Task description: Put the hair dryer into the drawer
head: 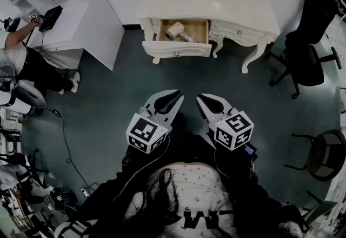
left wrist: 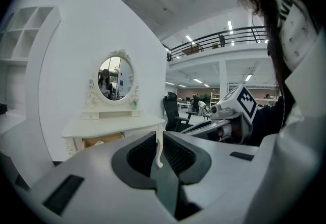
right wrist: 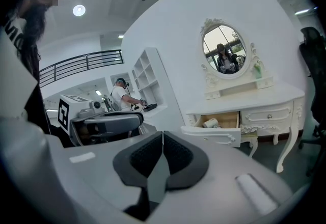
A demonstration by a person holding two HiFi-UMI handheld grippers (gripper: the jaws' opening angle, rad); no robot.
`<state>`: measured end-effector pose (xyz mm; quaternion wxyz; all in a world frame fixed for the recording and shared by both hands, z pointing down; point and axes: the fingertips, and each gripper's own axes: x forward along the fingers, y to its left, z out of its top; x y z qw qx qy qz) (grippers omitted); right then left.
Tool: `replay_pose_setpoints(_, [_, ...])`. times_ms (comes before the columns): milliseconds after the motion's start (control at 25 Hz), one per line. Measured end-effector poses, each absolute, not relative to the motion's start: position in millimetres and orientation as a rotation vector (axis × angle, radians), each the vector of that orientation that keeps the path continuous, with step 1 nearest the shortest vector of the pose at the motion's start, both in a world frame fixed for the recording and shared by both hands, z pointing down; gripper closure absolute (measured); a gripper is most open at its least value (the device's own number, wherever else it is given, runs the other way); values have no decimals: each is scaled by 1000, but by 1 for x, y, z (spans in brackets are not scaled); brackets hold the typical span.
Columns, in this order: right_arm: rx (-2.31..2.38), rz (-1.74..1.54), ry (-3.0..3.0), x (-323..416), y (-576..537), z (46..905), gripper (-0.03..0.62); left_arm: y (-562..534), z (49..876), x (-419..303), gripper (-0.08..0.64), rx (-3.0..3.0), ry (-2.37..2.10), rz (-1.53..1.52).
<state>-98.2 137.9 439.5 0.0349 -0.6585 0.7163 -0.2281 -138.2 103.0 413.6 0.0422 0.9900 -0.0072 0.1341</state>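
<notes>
hair dryer [head: 175,30] lying in open drawer [head: 177,49] of white dresser [head: 216,7], left gripper [head: 177,93] jaws a narrow slit apart, empty, right gripper [head: 200,98] jaws closed together, empty, both well back from drawer

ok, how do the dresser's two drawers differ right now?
The left drawer is pulled out; the right drawer is shut. The left drawer's wooden inside shows, with the hair dryer lying in it; the right drawer's contents are hidden. Both have cream fronts with a small knob.
</notes>
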Motion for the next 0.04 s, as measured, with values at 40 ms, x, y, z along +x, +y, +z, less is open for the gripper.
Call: replay_pose_setpoints(40, [-2023, -701, 2205, -98, 137, 439, 575, 102, 413, -138, 529, 3028, -26, 403])
